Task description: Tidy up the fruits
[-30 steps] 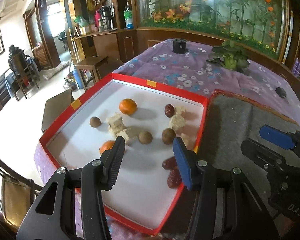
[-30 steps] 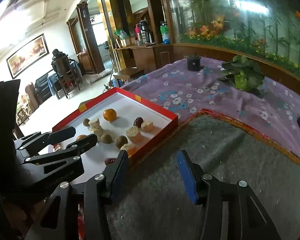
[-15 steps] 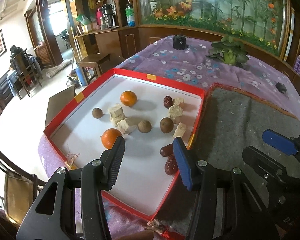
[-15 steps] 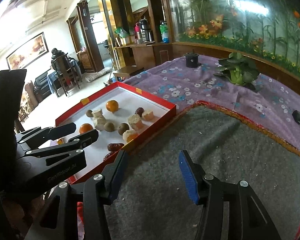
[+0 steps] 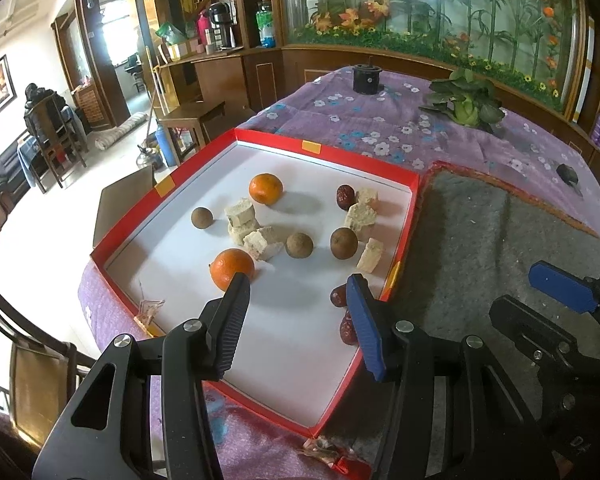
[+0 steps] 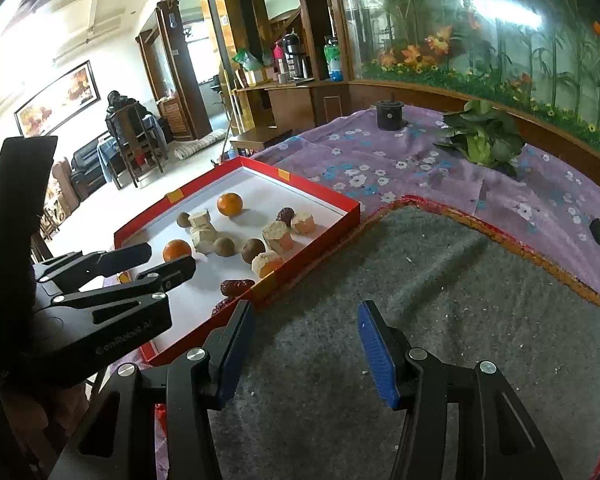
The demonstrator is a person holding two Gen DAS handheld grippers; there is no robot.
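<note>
Left wrist view: the left gripper (image 5: 296, 296) hangs with jaws apart and empty at lower centre, over the red tray (image 5: 408, 216) holding oranges (image 5: 265, 188), brown fruits (image 5: 343, 243) and dates.

Right wrist view: the right gripper (image 6: 306, 332), jaws parted and empty, sits low over the grey mat (image 6: 440, 292); the tray lies mid-left.

I am looking into a family home's living and dining room. A framed landscape painting (image 6: 58, 98) hangs on the pale wall above a dark leather sofa (image 6: 86, 160). Carved wooden chairs (image 6: 134, 140) stand on the glossy tiled floor. A dark wood sideboard (image 5: 220, 68) carries thermos flasks and bottles. A large glass aquarium with artificial flowers (image 5: 440, 4) runs behind the table, which is covered by a purple flowered tablecloth (image 5: 340, 120).
</note>
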